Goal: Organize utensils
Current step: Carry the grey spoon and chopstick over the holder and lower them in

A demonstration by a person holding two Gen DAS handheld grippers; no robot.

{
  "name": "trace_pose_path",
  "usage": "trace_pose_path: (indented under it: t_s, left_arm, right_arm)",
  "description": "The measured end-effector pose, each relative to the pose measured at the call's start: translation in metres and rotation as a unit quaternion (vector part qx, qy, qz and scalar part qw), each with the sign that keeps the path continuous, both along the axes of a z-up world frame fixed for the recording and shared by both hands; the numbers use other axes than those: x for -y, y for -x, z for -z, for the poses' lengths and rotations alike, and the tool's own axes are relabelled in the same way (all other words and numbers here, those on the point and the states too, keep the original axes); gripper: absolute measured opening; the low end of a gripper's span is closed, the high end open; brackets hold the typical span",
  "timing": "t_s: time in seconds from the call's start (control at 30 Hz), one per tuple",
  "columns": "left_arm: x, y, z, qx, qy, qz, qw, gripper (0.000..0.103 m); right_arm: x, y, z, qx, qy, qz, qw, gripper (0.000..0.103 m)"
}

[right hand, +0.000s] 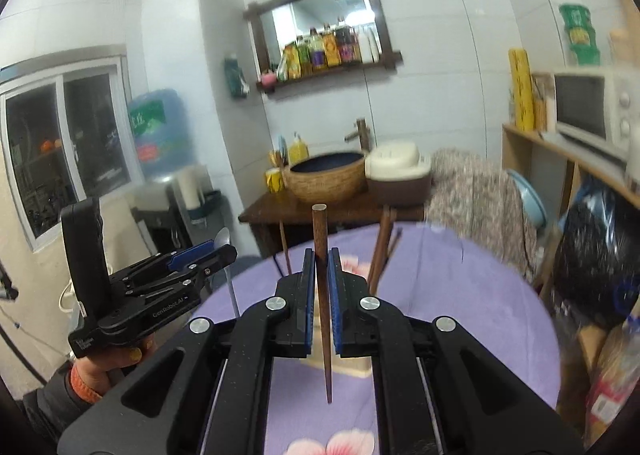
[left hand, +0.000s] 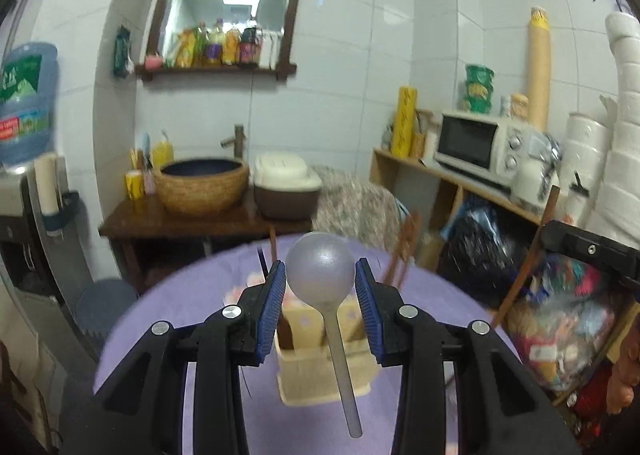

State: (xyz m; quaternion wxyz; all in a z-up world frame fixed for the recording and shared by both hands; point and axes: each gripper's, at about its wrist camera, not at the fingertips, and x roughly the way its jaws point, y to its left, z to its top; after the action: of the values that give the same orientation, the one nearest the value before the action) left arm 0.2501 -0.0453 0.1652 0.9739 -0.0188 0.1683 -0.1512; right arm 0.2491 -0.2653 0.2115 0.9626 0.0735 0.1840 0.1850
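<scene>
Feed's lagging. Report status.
Left gripper shut on spoon. Right gripper shut on chopstick. Wooden holder below, nothing blocking.

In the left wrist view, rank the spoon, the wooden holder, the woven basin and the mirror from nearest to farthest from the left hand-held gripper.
1. Spoon: its bowl sits between the pads of the left hand-held gripper.
2. Wooden holder: just beyond, on the purple tablecloth.
3. Woven basin: on the dark table, to the left.
4. Mirror: high on the back wall.
</scene>
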Motion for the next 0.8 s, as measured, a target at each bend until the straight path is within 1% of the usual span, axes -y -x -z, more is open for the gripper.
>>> trace_pose_path:
  t_s: [0.1, 0.17, 0.23, 0.3, 0.33, 0.4, 0.43, 0.47, 0.5, 0.63, 0.73, 0.8]
  left_arm:
    - [0.005, -0.018, -0.023, 0.016, 0.009, -0.015, 0.9997, 0.036]
    - [0.013, -0.033, -0.034, 0.028, 0.001, -0.034, 0.999, 0.036]
    - [0.022, -0.046, -0.034, 0.038, -0.012, -0.051, 0.9979, 0.036]
    - [0.029, -0.056, -0.027, 0.036, -0.021, -0.064, 0.9971, 0.036]
    - [0.034, -0.062, -0.017, 0.03, -0.028, -0.07, 0.9967, 0.036]
    - [0.037, -0.066, 0.0, 0.026, -0.039, -0.075, 0.9961, 0.036]
    - [0.039, -0.067, 0.01, 0.023, -0.045, -0.077, 0.9957, 0.036]
    - [0.04, -0.066, 0.027, 0.017, -0.052, -0.079, 0.9954, 0.036]
    - [0.038, -0.066, 0.034, 0.013, -0.054, -0.078, 0.9954, 0.036]
    - [0.035, -0.052, 0.071, 0.005, -0.062, -0.063, 0.996, 0.036]
    - [0.034, -0.048, 0.085, -0.01, -0.067, -0.047, 0.9966, 0.036]
    - [0.033, -0.05, 0.091, -0.02, -0.065, -0.045, 0.9967, 0.036]
  right_arm:
    - [-0.004, -0.021, -0.03, 0.014, 0.0, 0.015, 1.0, 0.008]
    - [-0.009, -0.034, -0.049, 0.029, 0.005, 0.027, 0.999, 0.007]
    - [-0.014, -0.044, -0.061, 0.049, 0.012, 0.035, 0.998, 0.008]
    - [-0.019, -0.053, -0.063, 0.061, 0.016, 0.041, 0.997, 0.008]
    - [-0.021, -0.058, -0.059, 0.062, 0.015, 0.043, 0.997, 0.007]
    - [-0.024, -0.07, -0.043, 0.05, 0.013, 0.043, 0.998, 0.008]
    - [-0.024, -0.076, -0.028, 0.037, 0.012, 0.045, 0.998, 0.008]
    - [-0.024, -0.078, -0.018, 0.031, 0.013, 0.045, 0.998, 0.008]
    - [-0.025, -0.081, -0.002, 0.022, 0.016, 0.046, 0.999, 0.008]
    - [-0.027, -0.08, 0.039, 0.0, 0.026, 0.041, 0.999, 0.008]
    - [-0.032, -0.075, 0.062, -0.009, 0.042, 0.039, 0.998, 0.008]
    - [-0.032, -0.074, 0.073, -0.014, 0.046, 0.04, 0.998, 0.008]
